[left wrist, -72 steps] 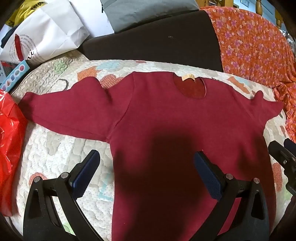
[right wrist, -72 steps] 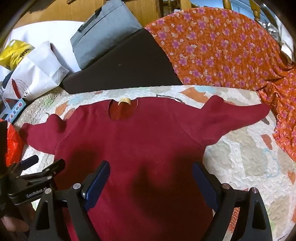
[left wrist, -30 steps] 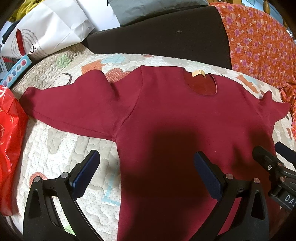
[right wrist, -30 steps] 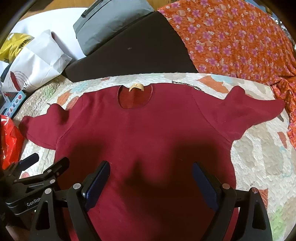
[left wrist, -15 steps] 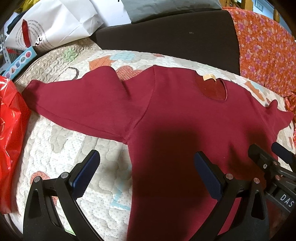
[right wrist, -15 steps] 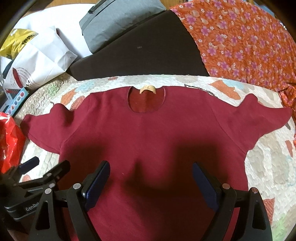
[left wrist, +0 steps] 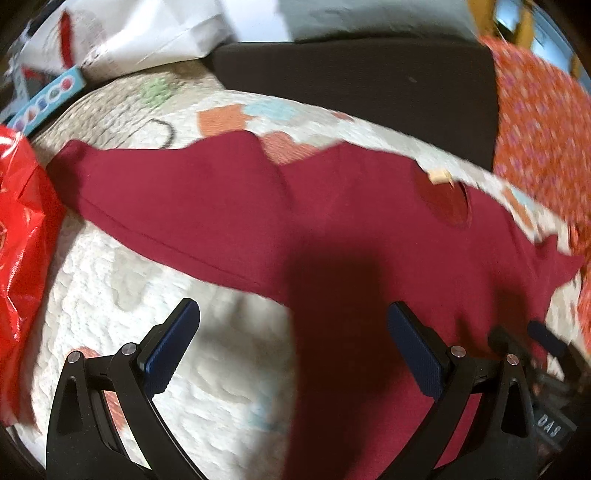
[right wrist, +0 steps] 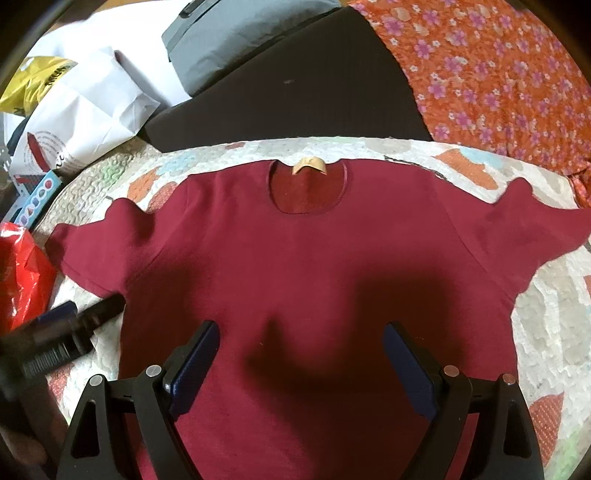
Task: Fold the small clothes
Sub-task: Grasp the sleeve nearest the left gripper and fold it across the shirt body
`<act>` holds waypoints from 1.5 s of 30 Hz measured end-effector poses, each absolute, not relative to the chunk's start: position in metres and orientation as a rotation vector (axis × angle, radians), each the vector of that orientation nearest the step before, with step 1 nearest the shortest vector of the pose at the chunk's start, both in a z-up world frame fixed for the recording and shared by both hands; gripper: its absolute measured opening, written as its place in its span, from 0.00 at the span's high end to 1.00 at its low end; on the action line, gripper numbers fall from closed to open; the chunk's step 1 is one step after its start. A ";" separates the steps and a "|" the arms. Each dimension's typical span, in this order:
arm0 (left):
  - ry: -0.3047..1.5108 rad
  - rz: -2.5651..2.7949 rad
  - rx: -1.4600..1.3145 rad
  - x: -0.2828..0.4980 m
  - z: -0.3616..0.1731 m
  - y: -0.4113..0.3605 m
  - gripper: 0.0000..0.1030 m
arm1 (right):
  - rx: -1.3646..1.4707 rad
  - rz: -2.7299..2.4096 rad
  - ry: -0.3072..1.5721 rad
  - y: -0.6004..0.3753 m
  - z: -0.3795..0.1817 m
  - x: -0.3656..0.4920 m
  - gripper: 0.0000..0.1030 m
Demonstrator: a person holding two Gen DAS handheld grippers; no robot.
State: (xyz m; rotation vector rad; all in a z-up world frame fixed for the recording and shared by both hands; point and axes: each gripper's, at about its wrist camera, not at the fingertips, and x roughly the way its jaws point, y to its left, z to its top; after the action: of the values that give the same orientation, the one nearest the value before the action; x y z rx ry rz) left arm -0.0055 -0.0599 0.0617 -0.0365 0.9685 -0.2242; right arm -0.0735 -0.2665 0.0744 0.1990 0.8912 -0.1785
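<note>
A dark red long-sleeved shirt [right wrist: 303, 266] lies flat, front up, on a quilted cream cover [right wrist: 546, 325], its neck hole with a tan label [right wrist: 308, 165] at the far side. Both sleeves stretch out sideways. My right gripper [right wrist: 299, 354] hovers open over the shirt's body, nothing between its blue pads. My left gripper [left wrist: 291, 343] is open above the shirt's left side edge, below the left sleeve [left wrist: 177, 206]; one pad is over the quilt, the other over the red cloth. Each gripper shows at the edge of the other's view.
A red plastic bag [left wrist: 18, 240] lies at the quilt's left edge. Behind it sit a white paper bag [right wrist: 85, 114] and a blue box [left wrist: 44, 103]. A dark cushion [right wrist: 295, 92] and grey bag [right wrist: 236, 33] lie beyond the shirt, orange flowered cloth [right wrist: 498, 74] at right.
Both grippers have shifted to the left over the shirt, staying open. The left gripper now sits over the shirt's left edge instead of its body. The shirt has not moved.
</note>
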 end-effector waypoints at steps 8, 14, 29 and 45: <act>0.994 0.001 -0.389 0.063 0.061 0.042 0.01 | 0.242 -0.129 0.880 -0.265 0.076 -0.067 0.13; 1.005 0.157 -0.348 0.102 0.050 0.080 0.01 | 0.225 -0.101 0.918 -0.259 0.061 -0.055 0.13; 0.924 0.085 -0.445 0.134 0.037 0.089 0.88 | 0.251 -0.081 0.941 -0.260 0.055 -0.058 0.13; 0.865 -0.731 -0.340 0.014 0.124 -0.108 0.83 | 0.344 -0.212 0.838 -0.318 0.092 -0.099 0.13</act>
State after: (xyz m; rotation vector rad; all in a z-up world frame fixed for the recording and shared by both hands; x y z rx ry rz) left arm 0.0136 -0.1079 0.1239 -0.3401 0.8652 -0.7312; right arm -0.0992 -0.3180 0.0922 0.3441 0.8380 -0.2121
